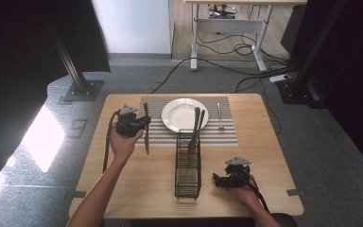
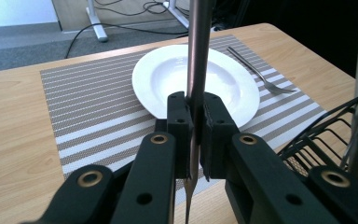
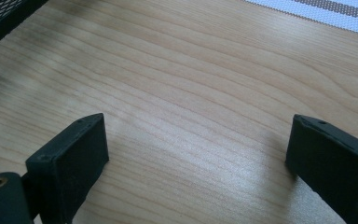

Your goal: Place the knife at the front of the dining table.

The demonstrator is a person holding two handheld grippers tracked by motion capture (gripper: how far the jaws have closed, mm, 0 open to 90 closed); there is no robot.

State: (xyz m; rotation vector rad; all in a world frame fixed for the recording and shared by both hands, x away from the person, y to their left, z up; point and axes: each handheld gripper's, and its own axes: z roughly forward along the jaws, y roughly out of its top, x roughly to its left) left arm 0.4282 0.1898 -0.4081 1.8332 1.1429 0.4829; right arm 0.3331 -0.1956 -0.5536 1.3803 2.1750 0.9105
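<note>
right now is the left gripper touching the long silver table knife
Touching. The left gripper view shows the left gripper with both black pads pressed flat on the knife, no gap either side.

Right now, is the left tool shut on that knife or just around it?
Shut on it: the left tool pads press both sides of the knife, held above the placemat.

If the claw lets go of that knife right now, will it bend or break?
Probably neither. The knife looks like thin, shiny metal, so it is likely stiff. The left claw pinches it on a narrow smooth part, so it might slip. It hangs over the striped mat, so it would likely just clatter.
</note>
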